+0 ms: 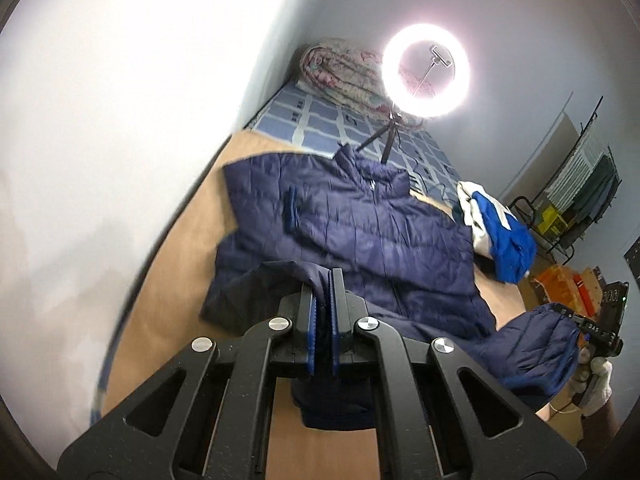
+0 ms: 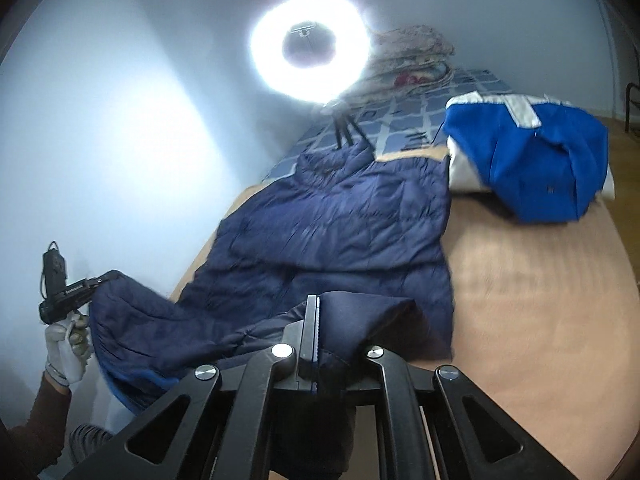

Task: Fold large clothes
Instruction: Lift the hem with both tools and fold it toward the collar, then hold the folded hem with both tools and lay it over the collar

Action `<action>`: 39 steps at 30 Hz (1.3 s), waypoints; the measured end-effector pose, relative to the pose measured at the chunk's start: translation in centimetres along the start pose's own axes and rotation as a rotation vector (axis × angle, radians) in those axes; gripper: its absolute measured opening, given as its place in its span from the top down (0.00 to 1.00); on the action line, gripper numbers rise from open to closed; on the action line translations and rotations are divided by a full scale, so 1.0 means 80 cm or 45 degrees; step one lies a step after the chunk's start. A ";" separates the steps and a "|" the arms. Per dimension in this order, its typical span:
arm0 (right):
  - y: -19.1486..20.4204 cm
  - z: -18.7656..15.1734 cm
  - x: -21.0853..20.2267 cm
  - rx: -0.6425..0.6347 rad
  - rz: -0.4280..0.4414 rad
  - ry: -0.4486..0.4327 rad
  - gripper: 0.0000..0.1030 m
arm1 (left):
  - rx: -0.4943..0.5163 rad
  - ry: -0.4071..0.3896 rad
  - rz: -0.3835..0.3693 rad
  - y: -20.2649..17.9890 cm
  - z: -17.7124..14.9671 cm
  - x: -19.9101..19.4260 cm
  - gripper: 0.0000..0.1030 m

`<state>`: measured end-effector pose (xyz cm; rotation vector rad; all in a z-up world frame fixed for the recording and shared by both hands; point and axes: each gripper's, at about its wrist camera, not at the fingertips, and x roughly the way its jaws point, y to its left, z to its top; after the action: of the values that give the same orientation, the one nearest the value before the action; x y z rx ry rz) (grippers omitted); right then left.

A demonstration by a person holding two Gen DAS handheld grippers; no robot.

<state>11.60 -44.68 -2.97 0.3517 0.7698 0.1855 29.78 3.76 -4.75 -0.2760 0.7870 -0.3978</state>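
While my left gripper (image 1: 323,292) and right gripper (image 2: 320,320) each stand pinched on the lifted hem of the navy puffer jacket (image 1: 360,232) lying collar-away on the tan board (image 1: 172,280), I should carry both corners forward evenly

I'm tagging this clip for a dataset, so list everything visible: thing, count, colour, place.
jacket: one, navy quilted, spread on the board, collar toward the ring light, bottom corners lifted by both grippers
blue garment: one, bright blue and white, bundled right of the jacket
board: one, tan, under both garments
bed sheet: one, blue checked, beyond the board
quilt: one, floral pink, rolled at the far end
ring light: one, white, lit, on a black tripod
rack: one, black, far right
left gripper: black, fingers shut on jacket
right gripper: black, fingers shut on jacket
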 end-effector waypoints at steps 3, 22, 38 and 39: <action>-0.014 0.025 0.022 0.023 -0.020 -0.001 0.97 | 0.020 0.003 0.034 -0.006 0.030 0.037 0.97; -0.116 0.095 0.230 0.255 -0.230 0.182 0.97 | -0.097 0.226 0.192 0.051 0.079 0.301 0.97; -0.152 0.087 0.225 0.261 -0.027 0.139 0.71 | -0.074 0.106 0.107 0.081 0.120 0.293 0.35; -0.153 0.088 0.217 0.244 -0.014 0.114 0.59 | -0.069 0.091 0.084 0.083 0.123 0.287 0.35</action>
<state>29.23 -52.67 -14.13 0.5230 0.8805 0.1177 53.24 0.42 -15.04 -0.2870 0.8761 -0.3256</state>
